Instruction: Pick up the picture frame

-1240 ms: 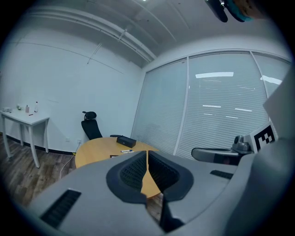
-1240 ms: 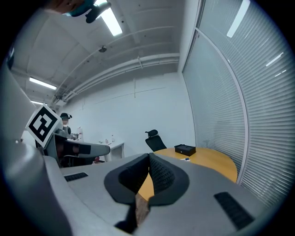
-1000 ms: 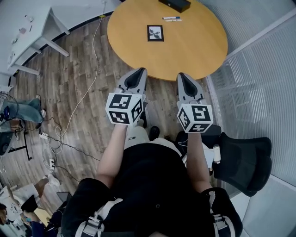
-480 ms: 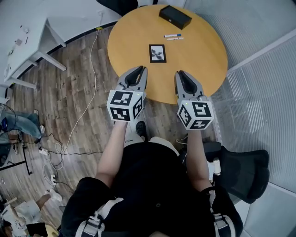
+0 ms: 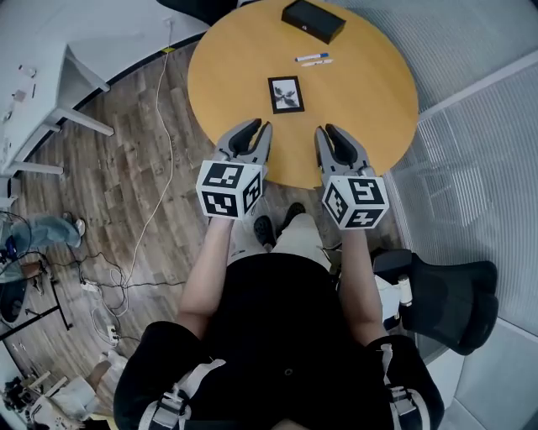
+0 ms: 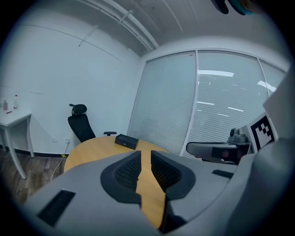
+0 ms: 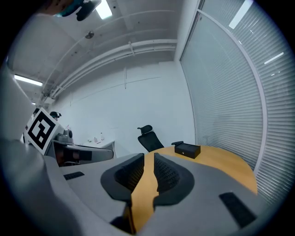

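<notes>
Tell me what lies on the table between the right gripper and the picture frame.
Nothing: the head view shows bare table between the picture frame and the right gripper, whose jaws are opening with nothing between them.

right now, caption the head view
Left tool and opening right tool, both empty, short of the picture frame on the table.

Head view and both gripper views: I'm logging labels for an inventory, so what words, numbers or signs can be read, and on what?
No readable words or numbers anywhere.
Left marker cube, right marker cube: black-and-white square codes, no letters.
Picture frame: an image only, no caption readable.
Black box: no label visible.
Pens: any print too small to read.
</notes>
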